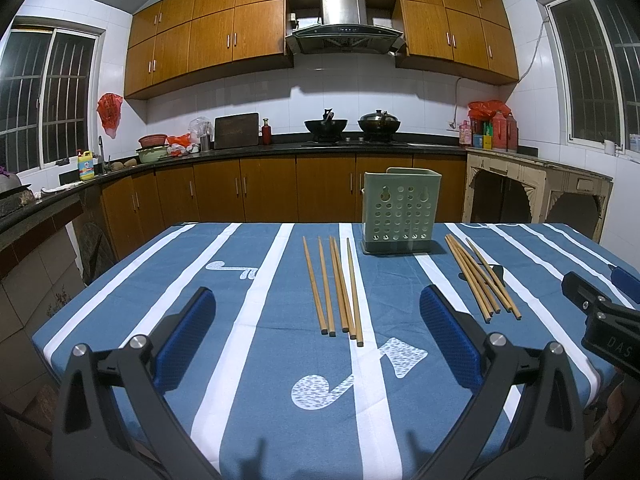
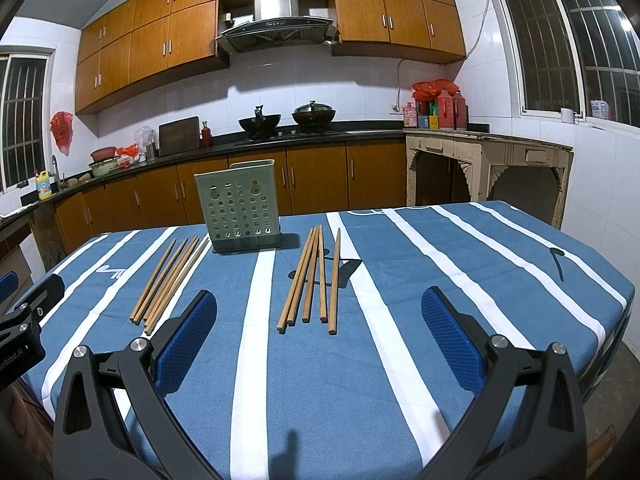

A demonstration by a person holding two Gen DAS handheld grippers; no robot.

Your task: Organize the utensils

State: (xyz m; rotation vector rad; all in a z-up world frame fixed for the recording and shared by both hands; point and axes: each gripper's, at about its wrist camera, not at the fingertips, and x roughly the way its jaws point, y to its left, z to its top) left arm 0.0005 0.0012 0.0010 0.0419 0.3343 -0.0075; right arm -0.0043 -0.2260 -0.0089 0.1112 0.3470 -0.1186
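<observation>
Evidently both our left tongs (image 1: 318,332) and right tongs (image 2: 320,332) are spread empty above the surface (image 1: 248,360), where light, stiff, slippery chopsticks (image 1: 336,288) at centre frame want pinching mid-shaft.

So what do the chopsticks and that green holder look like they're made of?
Chopsticks: probably bamboo or wood, going by the matte tan, slim plain sticks. Green holder: likely moulded plastic, with an even pale colour, punched round holes and smooth thin walls.

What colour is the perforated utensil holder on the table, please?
Pale green utensil holder, clearest in the right wrist view.
</observation>
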